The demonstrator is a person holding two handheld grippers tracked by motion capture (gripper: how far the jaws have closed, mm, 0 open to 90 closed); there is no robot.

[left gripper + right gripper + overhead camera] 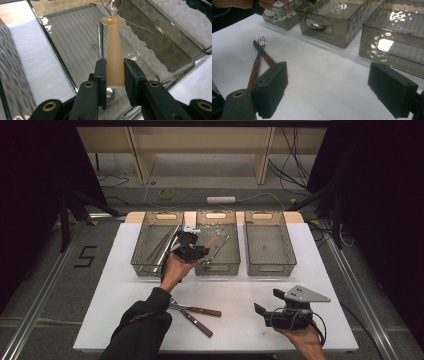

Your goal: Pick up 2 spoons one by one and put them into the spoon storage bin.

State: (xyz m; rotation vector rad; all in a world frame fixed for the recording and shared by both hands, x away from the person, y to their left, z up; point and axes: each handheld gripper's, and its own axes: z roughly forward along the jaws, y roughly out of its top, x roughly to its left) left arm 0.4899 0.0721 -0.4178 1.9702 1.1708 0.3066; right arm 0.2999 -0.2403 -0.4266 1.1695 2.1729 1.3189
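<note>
My left gripper is shut on the pale orange handle of a utensil with wire loops at its far end. It holds the utensil over the floor of the middle smoky plastic bin. A metal spoon lies in that bin under the jaws. In the high view the left gripper sits at the front left corner of the middle bin, with the orange handle pointing into it. My right gripper hovers over the table's front right, open and holding nothing; its jaws stand wide apart.
Three bins stand in a row at the back: the left bin holds long metal utensils, the right bin looks bare. A fork and a knife with wooden handles lie crossed on the white table near the front.
</note>
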